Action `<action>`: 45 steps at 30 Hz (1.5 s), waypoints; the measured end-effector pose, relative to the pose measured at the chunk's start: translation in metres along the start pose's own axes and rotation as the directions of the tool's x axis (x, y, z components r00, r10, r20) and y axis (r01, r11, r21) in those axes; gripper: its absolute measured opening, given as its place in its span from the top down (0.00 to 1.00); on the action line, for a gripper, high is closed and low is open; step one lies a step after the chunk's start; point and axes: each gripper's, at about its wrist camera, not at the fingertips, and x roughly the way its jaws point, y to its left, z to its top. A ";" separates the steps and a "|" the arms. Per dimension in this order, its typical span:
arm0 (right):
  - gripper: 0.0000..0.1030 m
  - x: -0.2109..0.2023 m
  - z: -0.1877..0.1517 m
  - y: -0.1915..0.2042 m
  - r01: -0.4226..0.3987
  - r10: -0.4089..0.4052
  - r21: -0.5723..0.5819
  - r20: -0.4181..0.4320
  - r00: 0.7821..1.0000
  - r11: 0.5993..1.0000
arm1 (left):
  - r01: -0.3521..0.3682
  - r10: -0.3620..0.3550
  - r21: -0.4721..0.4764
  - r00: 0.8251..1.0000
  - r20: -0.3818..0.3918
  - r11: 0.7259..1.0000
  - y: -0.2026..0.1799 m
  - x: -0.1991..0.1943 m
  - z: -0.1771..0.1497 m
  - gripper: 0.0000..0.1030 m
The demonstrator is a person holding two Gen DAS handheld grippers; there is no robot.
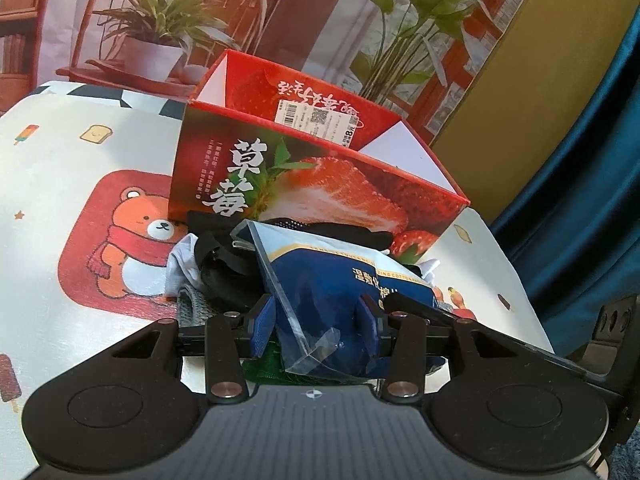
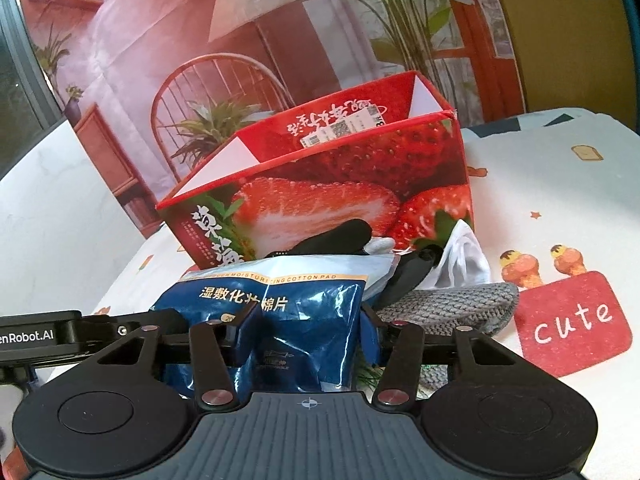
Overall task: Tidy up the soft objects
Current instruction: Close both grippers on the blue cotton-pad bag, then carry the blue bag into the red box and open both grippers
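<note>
Cotton-pad packet (image 2: 280,312), blue and glossy, sits atop a heap of clothes (image 1: 216,264) before the open strawberry box (image 1: 312,184) on the cartoon tablecloth (image 1: 80,184). Both the left gripper (image 1: 320,320) and right gripper (image 2: 308,328) pinch the packet from opposite ends. Its slick film could slip from either grip, or the two could pull unevenly, twisting the packet and dragging the loose clothes beneath.
</note>
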 end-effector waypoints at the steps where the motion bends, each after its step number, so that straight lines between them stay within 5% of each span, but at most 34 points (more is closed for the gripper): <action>1: 0.52 0.000 0.000 -0.001 0.000 0.000 0.002 -0.001 1.000 1.000 | 0.002 -0.002 0.004 1.000 -0.002 1.000 0.000 0.001 0.000 0.54; 7: 0.53 0.005 -0.001 -0.011 0.000 0.002 0.068 -0.025 1.000 0.998 | 0.036 -0.036 0.008 0.999 -0.013 0.999 0.002 0.006 0.000 0.60; 10: 0.60 0.002 0.002 -0.007 0.004 -0.004 0.039 -0.015 1.000 0.999 | 0.036 -0.036 0.015 0.999 -0.007 0.999 0.000 0.004 0.001 0.61; 31: 0.62 -0.026 0.019 0.015 -0.033 0.038 -0.054 0.083 0.996 0.998 | 0.066 -0.070 0.045 0.994 0.083 0.997 -0.005 -0.022 0.007 0.61; 45: 0.62 -0.032 0.100 0.034 -0.050 0.080 -0.143 0.209 0.975 0.988 | 0.056 -0.098 0.175 0.966 0.240 0.983 -0.035 -0.034 0.082 0.61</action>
